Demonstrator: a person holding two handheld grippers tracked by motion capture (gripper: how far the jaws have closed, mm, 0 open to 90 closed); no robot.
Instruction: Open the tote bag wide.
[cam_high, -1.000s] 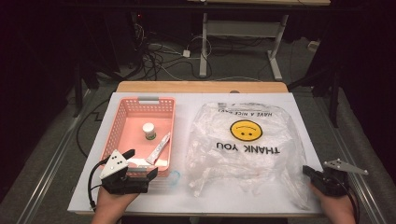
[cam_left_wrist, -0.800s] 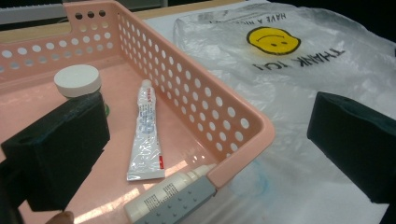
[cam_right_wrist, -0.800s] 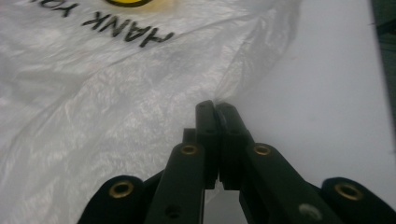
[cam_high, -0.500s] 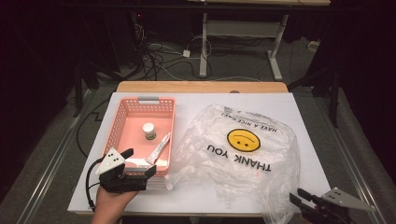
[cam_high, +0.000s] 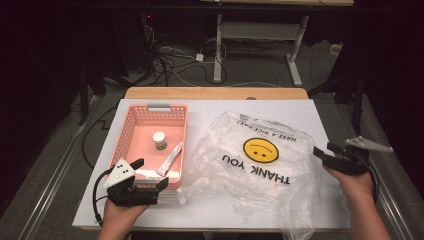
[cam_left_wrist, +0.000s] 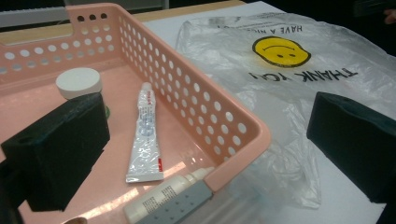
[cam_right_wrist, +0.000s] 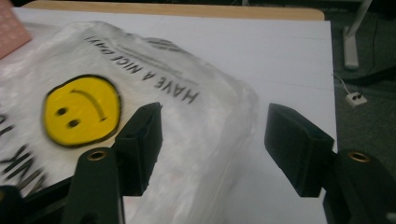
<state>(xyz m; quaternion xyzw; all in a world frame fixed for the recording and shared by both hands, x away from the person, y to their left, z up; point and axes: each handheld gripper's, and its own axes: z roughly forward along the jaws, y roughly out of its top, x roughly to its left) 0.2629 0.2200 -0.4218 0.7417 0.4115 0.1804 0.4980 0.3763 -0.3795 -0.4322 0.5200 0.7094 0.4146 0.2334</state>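
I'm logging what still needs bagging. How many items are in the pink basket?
3: a white-capped jar mid-basket, a tube beside it toward the bag side, and a small bottle at the near wall. Others may hide behind the left claw.

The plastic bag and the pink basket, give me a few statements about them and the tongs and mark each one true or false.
1. The plastic bag lies on the table beside the pink basket. True.
2. The bag's smiley face is red. False: it is yellow.
3. The right tongs are clamped on the bag. False: their jaws stand open and have just been opening, with nothing pinched between them; the bag lies beneath.
4. A white-capped bottle stands in the basket. True.
5. The tube lies on the bag. False: it lies in the basket.
6. The left tongs are open at the basket's near corner. True.
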